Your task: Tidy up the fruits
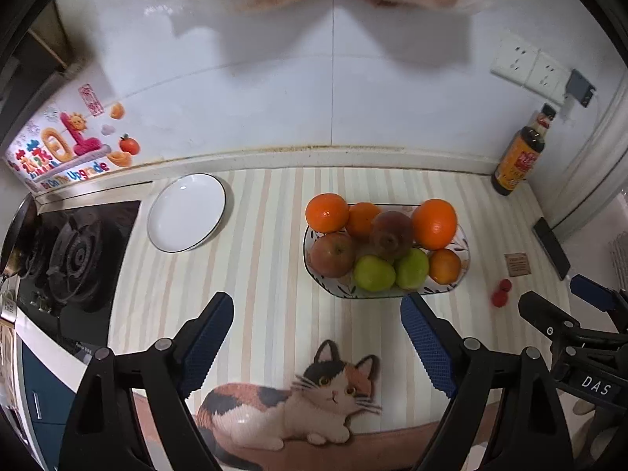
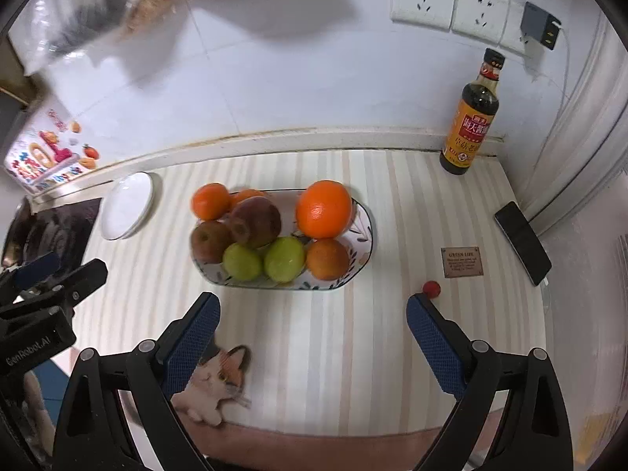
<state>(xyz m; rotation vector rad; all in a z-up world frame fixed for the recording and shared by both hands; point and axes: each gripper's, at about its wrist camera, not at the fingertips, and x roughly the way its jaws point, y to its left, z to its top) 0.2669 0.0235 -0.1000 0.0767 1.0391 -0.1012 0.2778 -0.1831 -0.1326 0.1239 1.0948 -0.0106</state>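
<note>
An oval patterned bowl (image 1: 464, 253) (image 2: 367, 231) on the striped mat holds several fruits. Among them are a big orange (image 1: 433, 223) (image 2: 324, 209), smaller oranges, a red apple (image 1: 333, 254), a dark apple (image 2: 255, 221) and two green apples (image 1: 374, 273) (image 2: 284, 259). An empty white plate (image 1: 186, 212) (image 2: 127, 206) lies left of the bowl. My left gripper (image 1: 318, 308) hovers open above the mat in front of the bowl, nothing between its fingers. My right gripper (image 2: 313, 302) is also open and empty, in front of the bowl's right part.
A small red fruit (image 2: 431, 288) (image 1: 501, 292) lies on the mat right of the bowl. A soy sauce bottle (image 2: 469, 117) stands at the back right by the wall, with a phone (image 2: 522, 241) near it. A gas stove (image 1: 74, 259) is on the left.
</note>
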